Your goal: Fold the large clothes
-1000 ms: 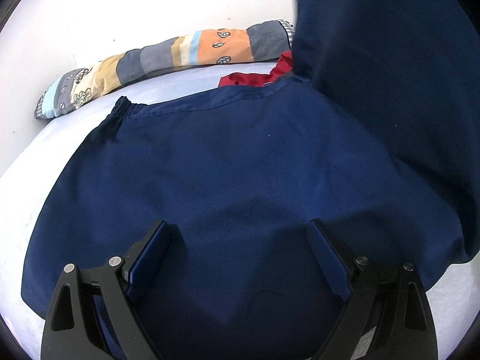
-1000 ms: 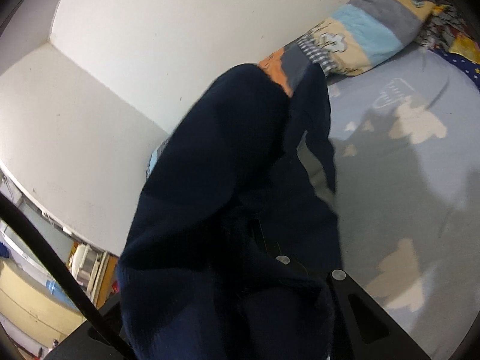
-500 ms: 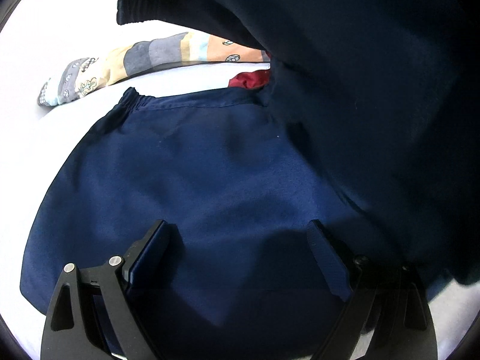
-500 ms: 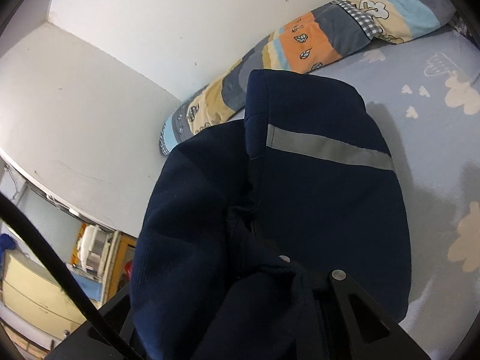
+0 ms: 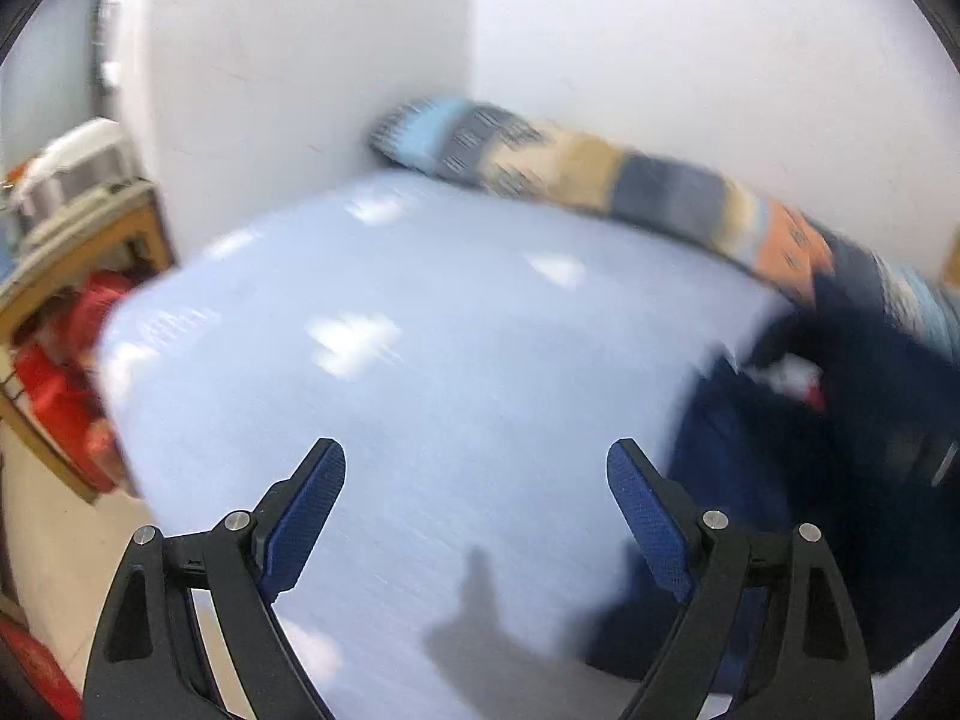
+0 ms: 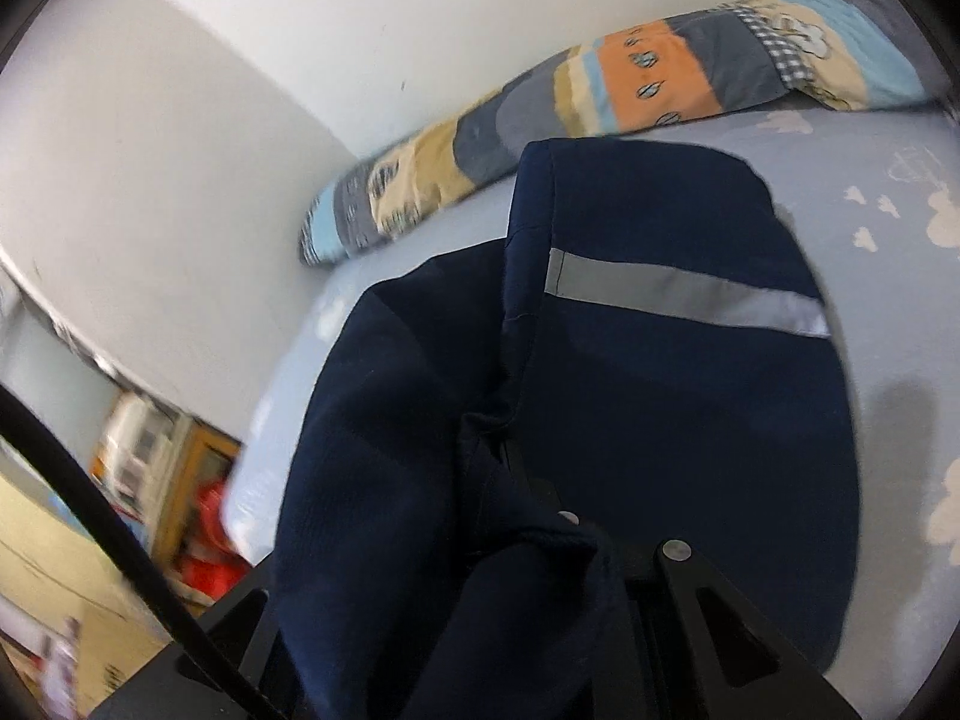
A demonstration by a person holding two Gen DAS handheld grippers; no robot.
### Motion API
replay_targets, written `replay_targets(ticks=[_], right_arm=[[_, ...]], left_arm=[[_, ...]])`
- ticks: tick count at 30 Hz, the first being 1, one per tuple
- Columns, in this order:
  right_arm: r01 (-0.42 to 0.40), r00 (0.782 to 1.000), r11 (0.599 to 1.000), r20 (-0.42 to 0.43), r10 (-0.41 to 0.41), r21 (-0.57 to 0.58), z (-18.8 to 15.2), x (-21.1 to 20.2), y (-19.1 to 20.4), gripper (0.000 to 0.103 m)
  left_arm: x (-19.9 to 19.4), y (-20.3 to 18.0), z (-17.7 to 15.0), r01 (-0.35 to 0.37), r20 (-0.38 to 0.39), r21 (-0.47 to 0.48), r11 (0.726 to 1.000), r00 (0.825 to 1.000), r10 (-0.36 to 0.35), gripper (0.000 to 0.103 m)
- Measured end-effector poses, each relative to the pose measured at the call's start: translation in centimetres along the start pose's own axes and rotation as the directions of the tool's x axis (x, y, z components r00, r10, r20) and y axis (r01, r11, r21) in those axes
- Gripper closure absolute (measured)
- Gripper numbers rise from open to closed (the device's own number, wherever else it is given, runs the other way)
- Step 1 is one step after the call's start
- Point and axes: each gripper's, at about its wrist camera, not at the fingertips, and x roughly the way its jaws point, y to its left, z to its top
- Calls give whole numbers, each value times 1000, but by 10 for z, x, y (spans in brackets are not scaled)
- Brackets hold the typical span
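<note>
Both tongs are in plain sight from where I stand: the right gripper [image 6: 516, 474] is pinched nearly shut on a bunch of navy cloth, its fingers buried under the fabric so only the black frame shows at the bottom, while the left gripper [image 5: 477, 516] stands wide apart with nothing between its blue pads [image 5: 306, 516], only bare sheet below them. The garment [image 6: 660, 420] is dark blue with a grey reflective stripe [image 6: 690, 297] across one panel; it drapes from the right tongs down onto the bed, folded over itself in a broad rounded heap. From the left view, which is smeared with blur, the same garment lies off to the right of the open fingers, apart from them, with a small patch of white and red cloth [image 5: 798, 378] showing among its folds. The bed [image 5: 450, 360] wears a pale blue sheet printed with white clouds. A long patchwork bolster [image 6: 630, 96] in orange, grey, tan and light blue runs along the white wall [image 6: 270, 60] behind the garment. Past the bed's edge stands a wooden shelf [image 5: 90, 228] with something red [image 5: 54, 372] inside it and whitish things on top, too blurred to tell. A black cable [image 6: 120, 540] crosses the right view's lower left corner.
</note>
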Motion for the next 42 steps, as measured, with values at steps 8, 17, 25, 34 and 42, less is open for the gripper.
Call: replay_targets(ticks=[8,17,25,34,42], right_arm=[[380,884,742,-19,-467,-552,-111,137,43,84],[110,956,795,-154,-249,-596,-94,89,46,39],[23,986,868,-134,-103,-497,-17,-2,3,33],[90,985,929,-105,-136,-358,9,-7,-64,32],[15,993,969,-109,-43,-246,21,15,-92,32]], left_arm=[[21,33,4,46,-68,-93,995,996,-52,14],[52,4,-3,149,-169,-118,982,971,-168,14],[133,-21,5,294,-357,-236,926,860,-364,14],[233,-56,-18,475,-438,-636,609,428,-791,14],[243,-103,3,547,-393,-652,526,349,-850,14]])
